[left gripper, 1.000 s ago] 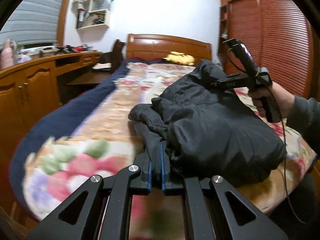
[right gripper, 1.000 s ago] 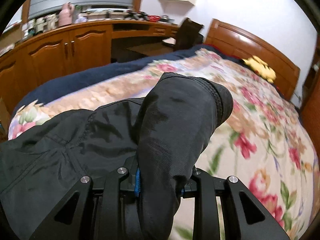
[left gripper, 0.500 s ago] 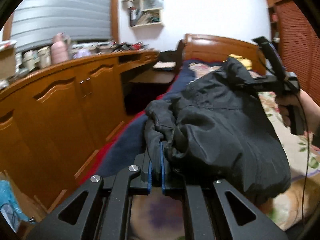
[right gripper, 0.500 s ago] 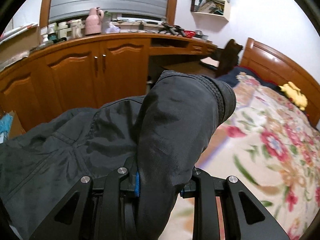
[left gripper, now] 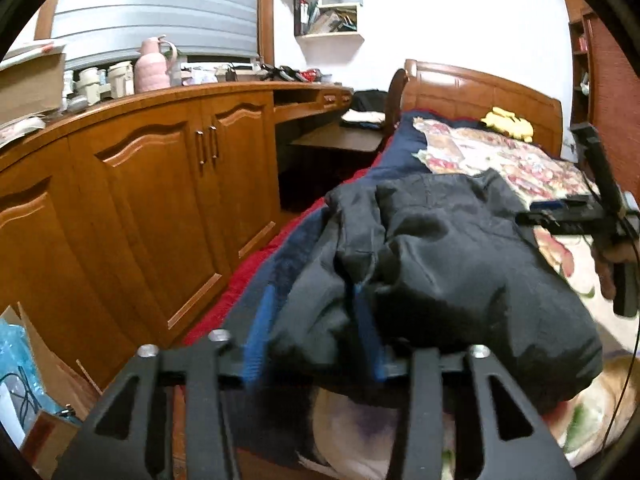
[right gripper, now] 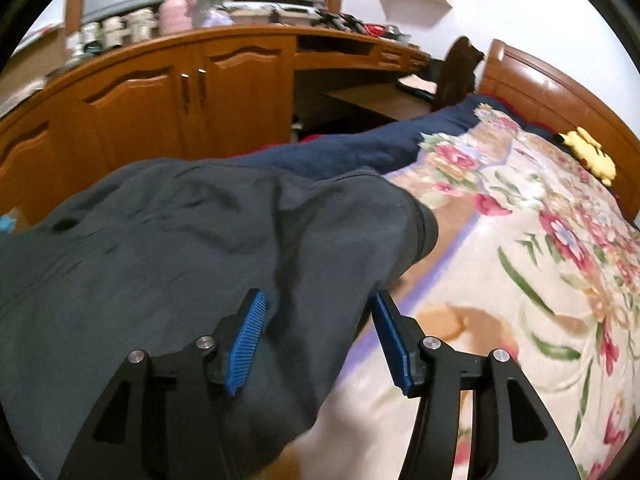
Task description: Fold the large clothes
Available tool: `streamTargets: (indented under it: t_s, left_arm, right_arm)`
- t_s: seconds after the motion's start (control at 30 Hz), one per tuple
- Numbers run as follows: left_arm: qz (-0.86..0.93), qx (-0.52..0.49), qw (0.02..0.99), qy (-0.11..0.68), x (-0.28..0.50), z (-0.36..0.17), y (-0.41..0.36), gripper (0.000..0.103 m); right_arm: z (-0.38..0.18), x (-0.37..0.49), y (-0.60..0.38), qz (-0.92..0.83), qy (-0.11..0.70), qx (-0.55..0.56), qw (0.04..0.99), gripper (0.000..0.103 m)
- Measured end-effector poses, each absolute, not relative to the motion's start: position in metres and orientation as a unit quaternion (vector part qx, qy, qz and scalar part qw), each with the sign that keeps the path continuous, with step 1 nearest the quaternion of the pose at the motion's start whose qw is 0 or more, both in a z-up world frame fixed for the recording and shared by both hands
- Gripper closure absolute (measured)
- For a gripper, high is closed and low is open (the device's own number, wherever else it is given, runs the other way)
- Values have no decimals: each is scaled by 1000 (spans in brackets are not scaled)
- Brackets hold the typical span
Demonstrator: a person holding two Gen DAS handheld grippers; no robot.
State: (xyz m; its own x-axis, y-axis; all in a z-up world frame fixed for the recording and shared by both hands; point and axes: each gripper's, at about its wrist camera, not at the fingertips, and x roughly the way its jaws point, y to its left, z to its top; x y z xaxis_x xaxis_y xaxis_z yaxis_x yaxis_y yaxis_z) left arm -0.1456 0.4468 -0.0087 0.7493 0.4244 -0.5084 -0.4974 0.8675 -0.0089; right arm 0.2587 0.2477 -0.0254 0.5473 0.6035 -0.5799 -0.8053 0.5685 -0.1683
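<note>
Though clamped tight on the jacket [left gripper: 460,264] half a second ago, now let go on both sides. Left gripper [left gripper: 312,300]: jaws just opening, blue pads blurred and standing off a bunched fold, with cloth between them but no longer pinched. Right gripper [right gripper: 318,296]: same story, jaws just opening, a sleeve lying loose in the gap, no squeeze on it from either pad. Seen from the left wrist, also parted and just beside the far end of the bundle, held by a hand [left gripper: 612,264] at the frame's edge. Jacket no longer lifted at the right end, as it was a second ago; now slumped as a dark, rumpled heap near the side of the bed [right gripper: 520,260] facing the cupboards [left gripper: 140,200], partly over the navy border, cuff end reaching onto the floral cover. Reads as a set-down: garment carried sideways, then dropped at a new spot. For the task, probably a placing step finished rather than a fold made, with no flat panel or clean crease visible yet. Likely next: fresh holds on an edge or sleeve, then spreading flat. One risk, judged from the lie: bulk close to the bed's side, so could slide off if tugged that way.
</note>
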Motion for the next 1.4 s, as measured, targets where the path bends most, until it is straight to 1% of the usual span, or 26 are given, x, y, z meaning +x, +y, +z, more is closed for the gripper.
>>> streamTargets:
  t_s: [0.03, 0.1, 0.27, 0.47, 0.53, 0.6, 0.8, 0.97, 1.4]
  left_arm:
    - [248, -73, 933, 252, -147, -6, 448, 40]
    - [247, -77, 935, 243, -156, -2, 445, 20]
    - [253, -71, 935, 237, -168, 11, 438, 19]
    - [244, -65, 939, 234, -174, 28, 421, 19]
    - [237, -61, 941, 233, -174, 34, 415, 14]
    - [235, -61, 943, 230, -174, 39, 410, 12]
    - [231, -54, 944, 228, -172, 51, 394, 11]
    - [241, -42, 942, 229, -167, 54, 378, 11]
    - [199, -24, 951, 234, -129, 58, 308, 11]
  right_arm:
    - [-24, 246, 243, 424, 229, -209, 851, 46]
    - [-21, 232, 228, 448, 221, -200, 843, 46]
    - [-21, 187, 217, 498, 221, -206, 813, 46]
    - [-30, 170, 209, 542, 225, -211, 782, 46]
    - [-44, 167, 212, 533, 232, -223, 783, 46]
    - [-50, 172, 214, 528, 235, -226, 784, 46]
    - [-41, 168, 208, 516, 237, -220, 793, 46]
    - [-31, 145, 191, 511, 228, -212, 802, 46]
    - [-16, 121, 101, 493, 192, -180, 829, 45]
